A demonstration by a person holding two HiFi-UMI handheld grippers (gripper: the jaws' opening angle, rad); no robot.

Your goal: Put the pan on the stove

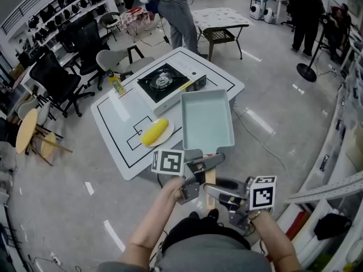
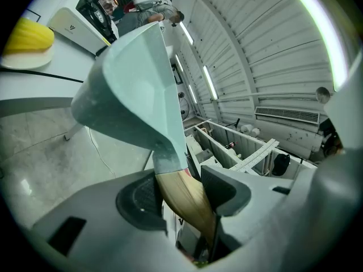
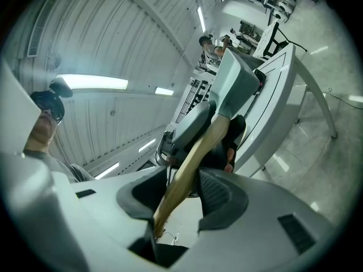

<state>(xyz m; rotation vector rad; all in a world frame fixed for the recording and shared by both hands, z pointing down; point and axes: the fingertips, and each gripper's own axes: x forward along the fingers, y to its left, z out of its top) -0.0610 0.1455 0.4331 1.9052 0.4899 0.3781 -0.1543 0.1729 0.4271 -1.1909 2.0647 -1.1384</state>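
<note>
A pale teal rectangular pan (image 1: 207,120) with a wooden handle (image 1: 210,177) hangs in the air over the near right corner of the white table (image 1: 113,115). My left gripper (image 1: 199,166) is shut on the handle close to the pan body (image 2: 136,89), pads pressing the wood (image 2: 184,200). My right gripper (image 1: 214,190) is shut on the handle's free end (image 3: 190,163), just behind the left gripper (image 3: 193,129). The white portable stove (image 1: 164,83) with its black burner sits on the table beyond the pan, bare on top.
A corn cob on a plate (image 1: 154,132) lies on the table left of the pan, and a yellow bottle (image 1: 116,85) stands left of the stove. A person (image 1: 176,16) stands behind the table. Office chairs (image 1: 54,78) crowd the left; a fan stand (image 1: 309,69) is far right.
</note>
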